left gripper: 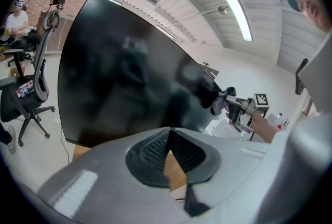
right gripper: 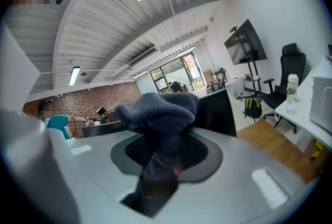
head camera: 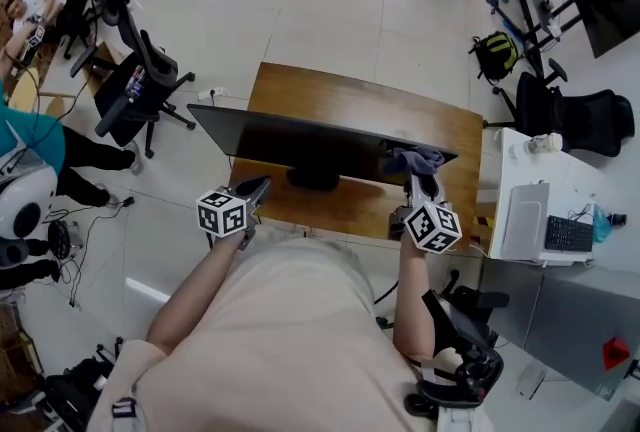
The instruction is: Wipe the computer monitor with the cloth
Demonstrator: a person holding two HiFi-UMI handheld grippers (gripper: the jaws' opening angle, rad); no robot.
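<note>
Right gripper view showed your right gripper [right gripper: 165, 151] clamped on the cloth [right gripper: 155, 110], at the right edge of the monitor [head camera: 290, 142]. Your left gripper [left gripper: 169, 135] sat closed, empty. Good wiping probably needed light, overlapping strokes leftward.

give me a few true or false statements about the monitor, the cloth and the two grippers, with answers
1. The right gripper is shut on the cloth. True.
2. The left gripper holds a second cloth. False: its jaws are together with nothing between them.
3. The monitor has a lit screen. False: the screen is dark.
4. The monitor stands on a wooden desk. True.
5. The cloth is at the monitor's left end. False: it is at the right end, by the top edge.
</note>
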